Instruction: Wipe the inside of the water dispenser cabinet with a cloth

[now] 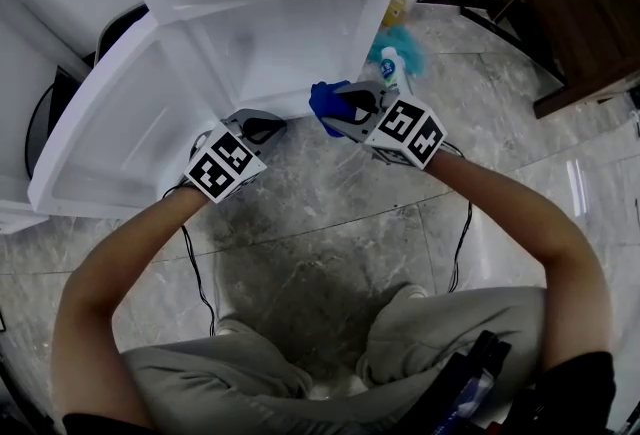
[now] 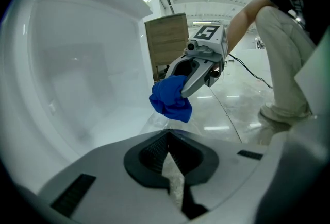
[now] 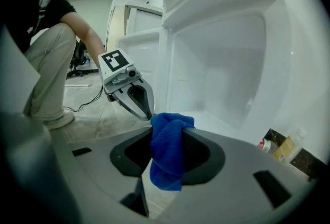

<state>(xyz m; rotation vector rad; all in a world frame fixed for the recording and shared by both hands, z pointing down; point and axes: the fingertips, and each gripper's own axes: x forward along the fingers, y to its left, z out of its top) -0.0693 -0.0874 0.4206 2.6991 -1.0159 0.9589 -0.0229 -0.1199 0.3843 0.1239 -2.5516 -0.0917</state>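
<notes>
Jaws, right: my right gripper (image 1: pixel 342 113) is clenched on the small blue microfibre cloth (image 3: pixel 167 153), pinched at its bunched middle with a loose tail hanging below the pads
Jaws, left: my left gripper (image 2: pixel 169 155) is pressed fully together with nothing between the pads, and sits just beside the right one
Cloth position: held in the air at the mouth of the open white plastic water dispenser cabinet (image 1: pixel 300 43), near its lower front edge; I cannot see it touching any inner wall
Cabinet: its white door (image 1: pixel 90 133) hangs wide on my left, and the inside looks bare, smooth and glossy
Weight and stiffness: I judge the cloth very light, soft and limp; it will fold and drape rather than keep a shape
Surface behaviour: on glossy plastic it should slide easily, yet dragging may tug it out of a shallow pinch
Where to hold: deep in the pads around the wad, leaving a cushion of fabric past the fingertips so cloth, not jaw, meets the wall
Present hold: a wad does stick out beyond the tips, which looks enough for wiping
Fragility: none in the cloth; the thin plastic walls deserve light pressure
</notes>
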